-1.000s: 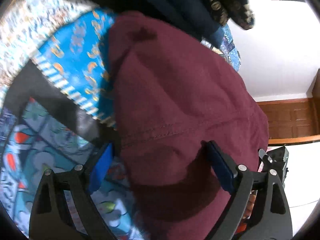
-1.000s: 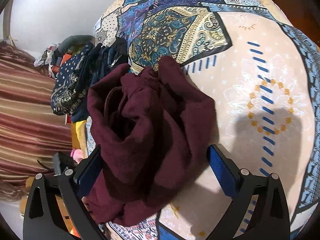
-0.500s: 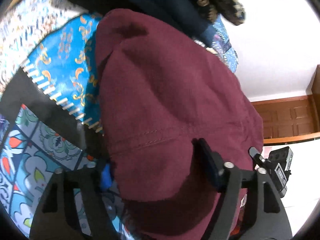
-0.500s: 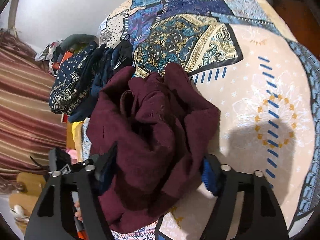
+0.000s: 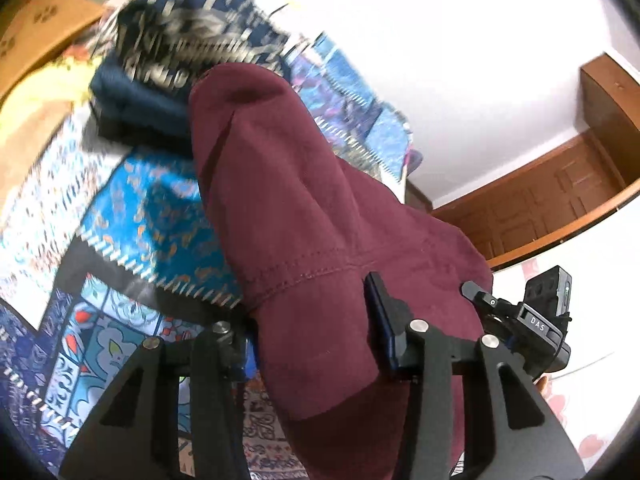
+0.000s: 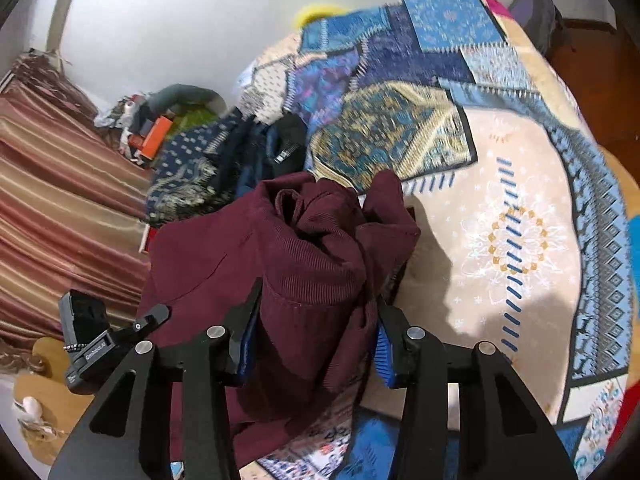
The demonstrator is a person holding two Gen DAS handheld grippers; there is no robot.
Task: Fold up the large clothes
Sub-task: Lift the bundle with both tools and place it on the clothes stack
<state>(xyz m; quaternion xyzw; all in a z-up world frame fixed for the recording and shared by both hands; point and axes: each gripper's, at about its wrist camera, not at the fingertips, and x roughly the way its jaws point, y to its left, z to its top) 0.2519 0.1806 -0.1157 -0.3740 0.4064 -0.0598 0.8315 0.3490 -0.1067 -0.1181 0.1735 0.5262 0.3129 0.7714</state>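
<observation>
Right wrist view is giving me the widest picture: the patchwork bedspread in blues and cream (image 6: 520, 240) is filling the right of the frame, and the maroon corduroy garment (image 6: 304, 248) is bunching at lower centre, near a dark patterned pile of clothes (image 6: 192, 168) at centre left. My right gripper (image 6: 316, 344) has just been closing and is clenching a thick fold of the maroon cloth between its blue pads. In the left wrist view my left gripper (image 5: 312, 340) has likewise been closing and is gripping the garment's stitched hem (image 5: 304, 276) at lower centre. I am judging this as the pick-up step: both claws are holding cloth, and next I am needing to spread the garment flat before any fold. Only the left view is showing the wooden door (image 5: 560, 208); only the right view is showing the striped curtain (image 6: 60, 200).
</observation>
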